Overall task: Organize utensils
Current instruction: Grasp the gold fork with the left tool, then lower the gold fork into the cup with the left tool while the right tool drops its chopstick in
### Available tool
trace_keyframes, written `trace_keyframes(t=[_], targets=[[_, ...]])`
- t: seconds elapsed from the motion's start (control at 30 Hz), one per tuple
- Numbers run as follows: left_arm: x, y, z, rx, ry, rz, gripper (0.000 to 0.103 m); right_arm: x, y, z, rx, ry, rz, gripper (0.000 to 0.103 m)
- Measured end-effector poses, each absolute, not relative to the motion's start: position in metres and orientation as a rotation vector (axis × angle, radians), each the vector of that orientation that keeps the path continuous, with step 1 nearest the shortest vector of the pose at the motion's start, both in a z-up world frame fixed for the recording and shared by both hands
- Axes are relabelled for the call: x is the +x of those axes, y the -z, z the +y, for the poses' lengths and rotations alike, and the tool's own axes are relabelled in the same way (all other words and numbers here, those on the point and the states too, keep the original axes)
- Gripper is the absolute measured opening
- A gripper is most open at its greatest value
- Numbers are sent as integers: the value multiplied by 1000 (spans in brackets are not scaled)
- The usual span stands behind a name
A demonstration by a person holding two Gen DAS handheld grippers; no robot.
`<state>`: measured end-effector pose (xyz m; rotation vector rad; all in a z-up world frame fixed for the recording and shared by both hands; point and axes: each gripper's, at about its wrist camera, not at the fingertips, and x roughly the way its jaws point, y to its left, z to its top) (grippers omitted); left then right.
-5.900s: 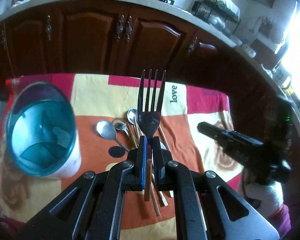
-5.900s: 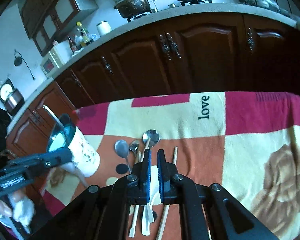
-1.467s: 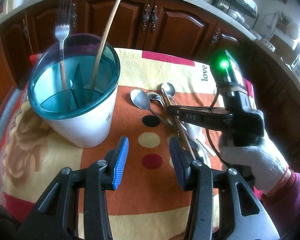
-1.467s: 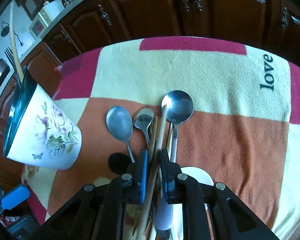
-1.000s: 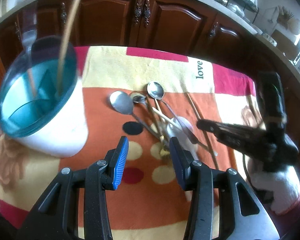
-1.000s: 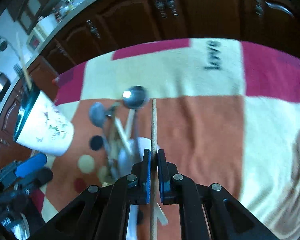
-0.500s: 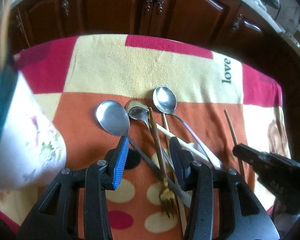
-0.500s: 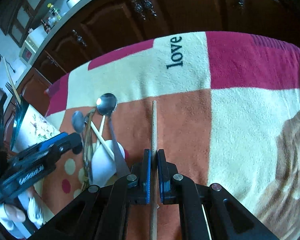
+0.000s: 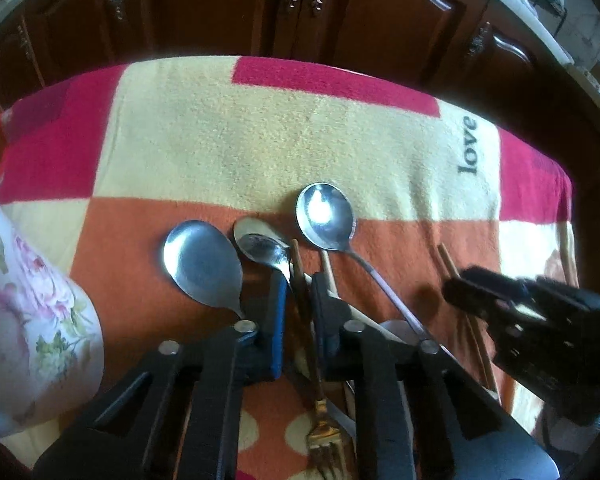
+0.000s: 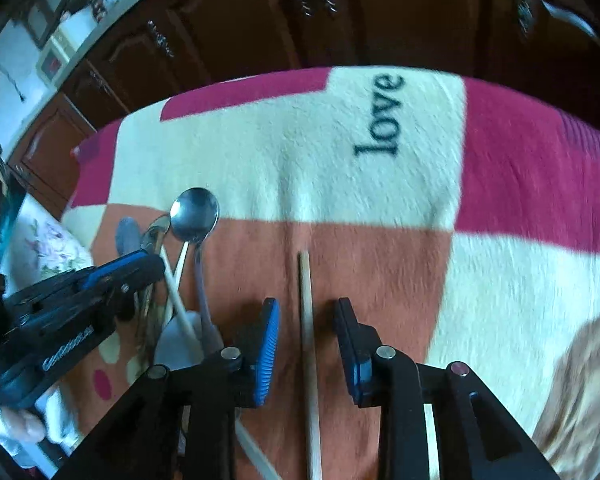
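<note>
In the left wrist view my left gripper [image 9: 300,304] is down in the utensil pile. Its jaws are closing, and the pads sit against the brown handle of a gold fork [image 9: 318,396] whose tines point toward the camera. Three metal spoons [image 9: 202,268] lie just ahead of it. In the right wrist view my right gripper [image 10: 306,320] is opening. A wooden chopstick [image 10: 305,292] lies loose on the cloth between its blue pads, touching neither. The right gripper [image 9: 460,284] also shows at the right of the left wrist view, over that chopstick [image 9: 446,256].
A white floral utensil holder [image 9: 28,320] stands at the left edge of the patchwork cloth [image 9: 260,128]. A white ceramic spoon [image 10: 176,344] and a pale chopstick [image 10: 174,288] lie in the pile. Dark wooden cabinets [image 9: 300,8] rise behind the table.
My left gripper came down from beside the holder onto the pile and narrowed its jaws round the fork handle. My right gripper carried the chopstick rightward, then spread its jaws, leaving it on the cloth.
</note>
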<state>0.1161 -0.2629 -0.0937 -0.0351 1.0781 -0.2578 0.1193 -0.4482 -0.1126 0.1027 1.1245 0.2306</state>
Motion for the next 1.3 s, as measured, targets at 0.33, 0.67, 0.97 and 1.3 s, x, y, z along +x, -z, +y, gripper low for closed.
trace_keyframes(t=[0.33, 0.67, 0.97, 1.3], targets=[[69, 49, -242, -119, 407, 1017, 5, 74, 74, -465, 174, -208, 952, 5], [18, 5, -228, -119, 493, 942, 5, 6, 25, -465, 273, -245, 833, 5], [-1, -39, -191, -155, 503, 885, 5, -26, -30, -439, 209, -275, 744, 5], [-12, -92, -139, -181, 476, 793, 5, -25, -98, -388, 127, -315, 636, 5]])
